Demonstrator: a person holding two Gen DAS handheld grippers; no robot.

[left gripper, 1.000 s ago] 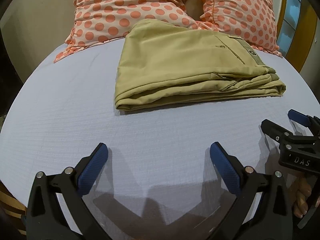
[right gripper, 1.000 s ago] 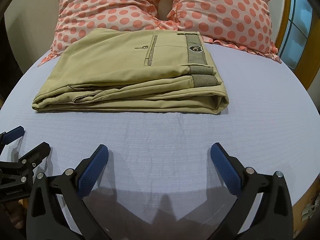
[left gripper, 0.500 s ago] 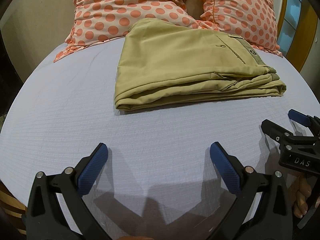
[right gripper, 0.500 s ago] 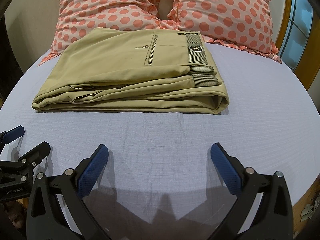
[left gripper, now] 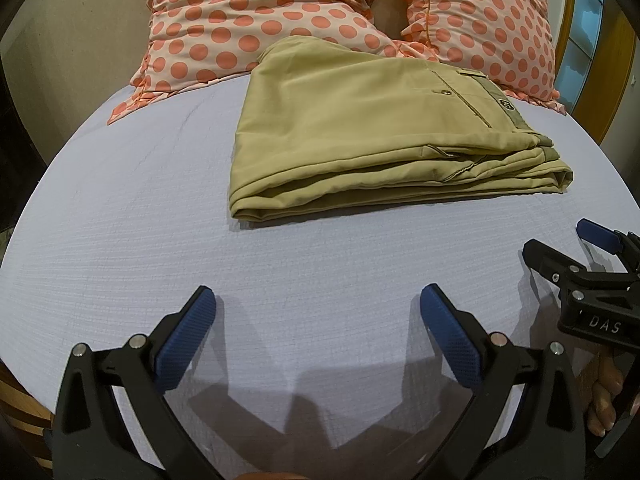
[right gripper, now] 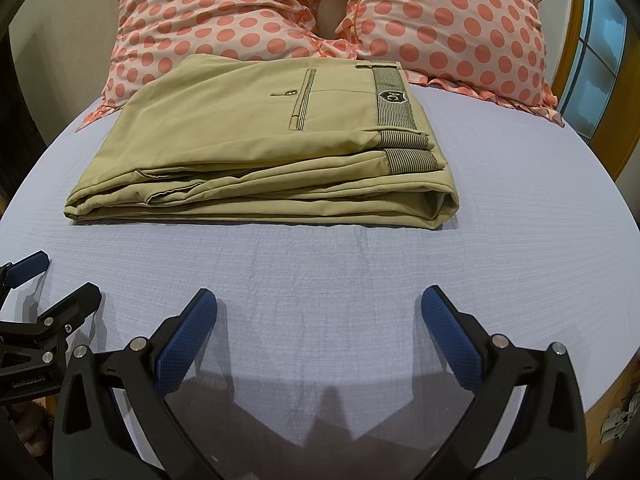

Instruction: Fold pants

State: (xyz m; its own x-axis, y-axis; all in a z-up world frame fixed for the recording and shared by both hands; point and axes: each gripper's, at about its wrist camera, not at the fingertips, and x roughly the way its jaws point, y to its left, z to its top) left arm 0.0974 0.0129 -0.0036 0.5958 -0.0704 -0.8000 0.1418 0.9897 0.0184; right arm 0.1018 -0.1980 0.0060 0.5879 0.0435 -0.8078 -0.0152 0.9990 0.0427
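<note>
Khaki pants [left gripper: 360,136] lie folded into a flat stack on the pale blue bed sheet [left gripper: 120,240], waistband to the right; they also show in the right wrist view [right gripper: 260,152]. My left gripper [left gripper: 318,304] is open and empty, low over the sheet, well short of the pants' near edge. My right gripper [right gripper: 319,304] is open and empty, also short of the pants. The right gripper shows at the right edge of the left wrist view [left gripper: 560,240], and the left gripper at the left edge of the right wrist view [right gripper: 60,280].
Two pink pillows with orange dots [right gripper: 248,12] [right gripper: 448,20] stand behind the pants against the headboard. A window [right gripper: 596,60] with a wooden frame is at the right. The bed's wooden edge [right gripper: 608,400] shows at lower right.
</note>
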